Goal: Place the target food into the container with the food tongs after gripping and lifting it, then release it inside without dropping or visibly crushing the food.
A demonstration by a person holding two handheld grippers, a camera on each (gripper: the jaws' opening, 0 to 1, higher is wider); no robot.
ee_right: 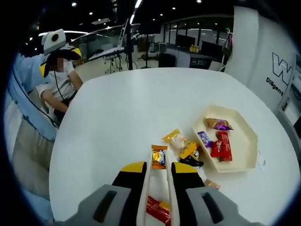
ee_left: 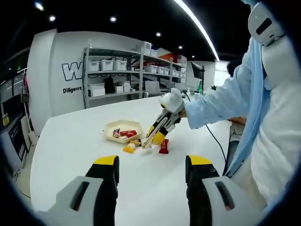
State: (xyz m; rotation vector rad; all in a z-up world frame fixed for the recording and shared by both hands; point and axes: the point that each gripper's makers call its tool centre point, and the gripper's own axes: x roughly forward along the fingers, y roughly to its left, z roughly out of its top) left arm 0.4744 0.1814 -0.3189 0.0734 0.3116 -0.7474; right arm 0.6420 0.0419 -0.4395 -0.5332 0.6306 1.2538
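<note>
- The right hand-held gripper [ee_right: 158, 181] is squeezed around a pair of white food tongs [ee_right: 158, 197]. The tongs stick out forward between its yellow-tipped jaws.
- In the left gripper view, this same hand-held gripper reaches down to the snacks, and the tong tips are right among them on the white tabletop [ee_right: 141, 108].
- An orange snack packet [ee_right: 159, 157] lies just past the tong tips, straight ahead of them. My guess is that this is the food to pick up, but I cannot be sure.
- Its long side runs the same way the tongs point, so the tongs would pinch its two long sides.
- A red packet [ee_right: 157, 210] shows low between the tong arms. I cannot tell if it is being held or just lies under them.
- The container [ee_right: 244, 160] is a cream tray, off to the right of the tongs and a bit farther away. It already has red, purple and brown packets in it.
- The left hand-held gripper [ee_left: 151, 172] is open and holds nothing. It hangs well back from the snacks, so the right one is much nearer.
</note>
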